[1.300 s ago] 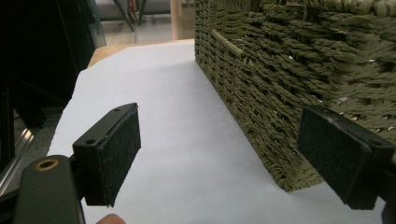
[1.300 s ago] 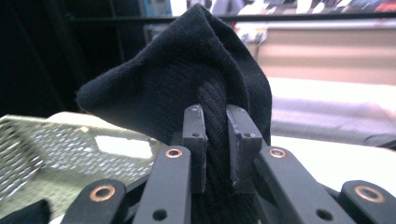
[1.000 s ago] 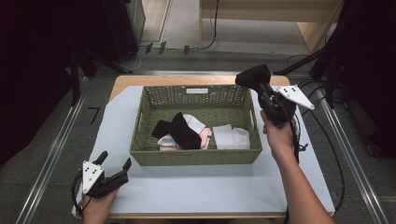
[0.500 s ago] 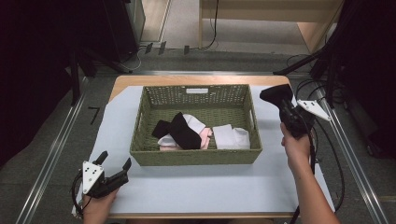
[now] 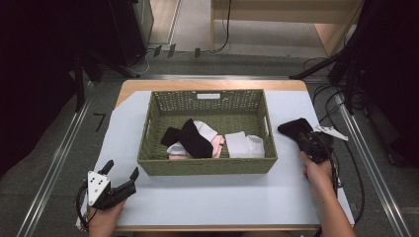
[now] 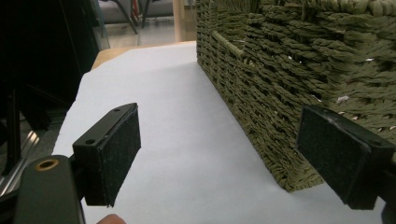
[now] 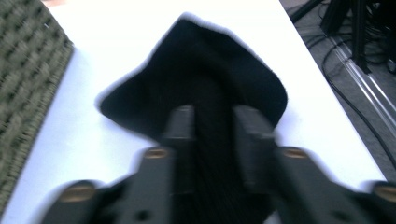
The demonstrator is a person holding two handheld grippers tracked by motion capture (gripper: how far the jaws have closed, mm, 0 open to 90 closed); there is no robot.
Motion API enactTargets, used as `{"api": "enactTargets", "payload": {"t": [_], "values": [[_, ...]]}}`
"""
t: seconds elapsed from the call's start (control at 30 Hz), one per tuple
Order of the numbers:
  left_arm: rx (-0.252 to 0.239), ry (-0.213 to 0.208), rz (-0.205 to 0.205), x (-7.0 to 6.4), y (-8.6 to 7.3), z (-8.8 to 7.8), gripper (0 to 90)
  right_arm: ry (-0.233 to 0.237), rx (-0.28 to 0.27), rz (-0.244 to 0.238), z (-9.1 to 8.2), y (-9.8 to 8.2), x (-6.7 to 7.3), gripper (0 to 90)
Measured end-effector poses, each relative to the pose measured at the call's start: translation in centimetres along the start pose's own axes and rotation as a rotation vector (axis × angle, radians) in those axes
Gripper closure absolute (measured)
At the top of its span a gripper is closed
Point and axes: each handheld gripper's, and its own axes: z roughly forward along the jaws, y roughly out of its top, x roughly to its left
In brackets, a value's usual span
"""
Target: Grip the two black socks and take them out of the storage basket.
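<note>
A black cloth (image 5: 295, 128) rests on the table right of the basket (image 5: 207, 168), pinched between the right gripper's (image 5: 307, 140) closed jaws. It looks soft, light and limp; any fold offers a hold. Left of the basket, the left gripper (image 5: 118, 174) gapes empty.

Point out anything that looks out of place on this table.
One black cloth sits outside the woven basket, clamped in the right gripper over the white table cover, while the other clothes lie jumbled inside the basket. Nothing looks spilled or damaged.
</note>
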Motion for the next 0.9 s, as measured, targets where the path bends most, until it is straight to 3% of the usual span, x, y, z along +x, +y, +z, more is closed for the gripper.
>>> {"api": "enactTargets", "payload": {"t": [0.07, 0.13, 0.2, 0.3, 0.4, 0.47, 0.5, 0.57, 0.6, 0.67, 0.83, 0.87, 0.9], "values": [[0.0, 0.004, 0.002, 0.0, 0.0, 0.0, 15.3, 0.001, -0.01, -0.01, -0.2, 0.0, 0.1, 51.3], [0.002, 0.004, 0.005, 0.0, 0.0, 0.0, 15.2, 0.035, -0.023, -0.044, -0.7, 0.3, 0.4, 37.0], [0.0, 0.003, 0.004, 0.0, 0.0, 0.0, 15.2, 0.048, -0.031, -0.055, -0.9, 0.5, 0.6, 35.3], [0.0, 0.001, 0.004, 0.0, 0.0, 0.0, 15.3, 0.068, -0.084, -0.073, -2.1, 1.4, 1.4, 34.8], [0.001, -0.001, 0.004, 0.0, 0.0, 0.0, 15.3, 0.068, -0.14, -0.097, -3.7, 3.3, 3.1, 33.4], [0.001, -0.003, 0.002, 0.0, 0.0, 0.0, 15.3, 0.07, -0.148, -0.1, -4.0, 3.7, 3.5, 33.3], [0.002, -0.004, 0.003, 0.0, 0.0, 0.0, 15.2, 0.078, -0.173, -0.111, -4.8, 4.7, 4.6, 33.2], [0.002, -0.006, 0.001, 0.0, 0.0, 0.0, 15.3, 0.084, -0.184, -0.118, -5.1, 5.1, 5.2, 33.3], [0.003, -0.006, 0.001, 0.0, 0.0, 0.0, 15.3, 0.11, -0.211, -0.126, -5.9, 6.1, 6.6, 33.3], [0.003, -0.007, 0.001, 0.0, 0.0, 0.0, 15.3, 0.12, -0.219, -0.131, -6.2, 6.4, 7.1, 33.5], [0.004, -0.017, -0.003, 0.1, 0.0, 0.0, 15.2, 0.167, -0.263, -0.15, -7.3, 8.0, 10.6, 35.1], [0.005, -0.02, -0.001, 0.1, 0.0, 0.0, 15.3, 0.179, -0.27, -0.171, -7.5, 8.3, 12.1, 35.3], [0.005, -0.02, -0.001, 0.1, 0.0, 0.0, 15.3, 0.179, -0.27, -0.171, -7.5, 8.3, 12.1, 35.3]]}}
